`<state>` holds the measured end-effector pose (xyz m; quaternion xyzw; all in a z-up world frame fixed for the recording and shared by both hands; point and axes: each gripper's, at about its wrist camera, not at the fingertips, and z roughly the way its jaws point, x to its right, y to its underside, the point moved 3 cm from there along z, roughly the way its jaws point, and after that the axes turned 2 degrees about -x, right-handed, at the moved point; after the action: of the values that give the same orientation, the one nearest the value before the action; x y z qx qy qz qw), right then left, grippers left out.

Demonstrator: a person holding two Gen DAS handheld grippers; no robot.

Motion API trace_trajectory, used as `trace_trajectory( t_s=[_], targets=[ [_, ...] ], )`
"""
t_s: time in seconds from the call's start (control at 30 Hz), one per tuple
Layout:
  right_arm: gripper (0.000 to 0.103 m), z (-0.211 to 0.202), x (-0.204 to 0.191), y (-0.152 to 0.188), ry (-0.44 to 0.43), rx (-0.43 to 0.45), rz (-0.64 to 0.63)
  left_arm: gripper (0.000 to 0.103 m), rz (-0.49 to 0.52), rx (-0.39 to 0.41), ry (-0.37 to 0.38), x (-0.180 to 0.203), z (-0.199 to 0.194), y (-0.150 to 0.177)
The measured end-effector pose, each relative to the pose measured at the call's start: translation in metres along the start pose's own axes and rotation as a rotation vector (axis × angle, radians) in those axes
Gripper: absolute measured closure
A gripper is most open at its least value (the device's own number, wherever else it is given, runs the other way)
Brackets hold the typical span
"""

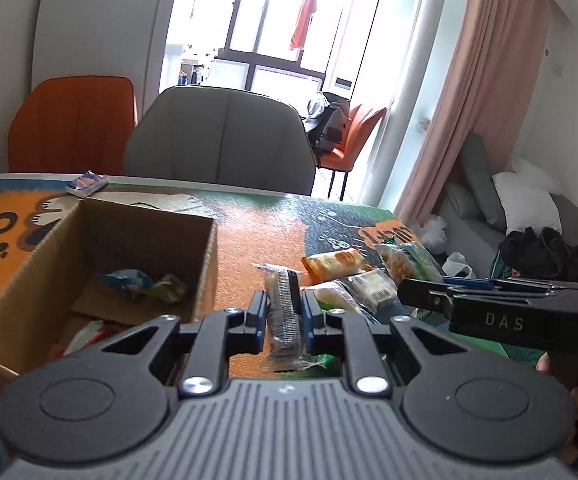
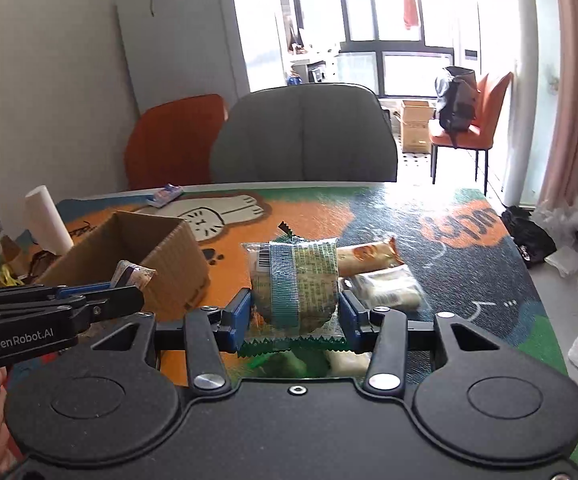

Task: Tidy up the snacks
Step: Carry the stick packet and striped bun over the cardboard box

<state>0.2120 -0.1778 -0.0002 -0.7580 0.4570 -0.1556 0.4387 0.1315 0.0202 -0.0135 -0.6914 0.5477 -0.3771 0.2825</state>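
Left gripper (image 1: 285, 312) pinches a slim clear-wrapped snack (image 1: 285, 308), long axis pointing away; right gripper (image 2: 295, 312) clamps a green snack packet (image 2: 295, 280) upright.

Cardboard box (image 1: 89, 264) near corner cut off at left edge, wrappers inside (image 1: 141, 284) too blurred to identify

The right gripper (image 1: 409, 294) has "DAS" on its side. The left gripper (image 2: 129, 294) has "GenRobot.AI" on its side.
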Motion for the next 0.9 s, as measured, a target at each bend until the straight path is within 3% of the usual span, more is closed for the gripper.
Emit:
trace_trajectory(
  t_s=[0.9],
  targets=[
    [0.059, 0.04, -0.098, -0.027, -0.126, -0.018, -0.11, 0.085, -0.13, -0.015, -0.135, -0.101, -0.013, -0.008]
  ],
)
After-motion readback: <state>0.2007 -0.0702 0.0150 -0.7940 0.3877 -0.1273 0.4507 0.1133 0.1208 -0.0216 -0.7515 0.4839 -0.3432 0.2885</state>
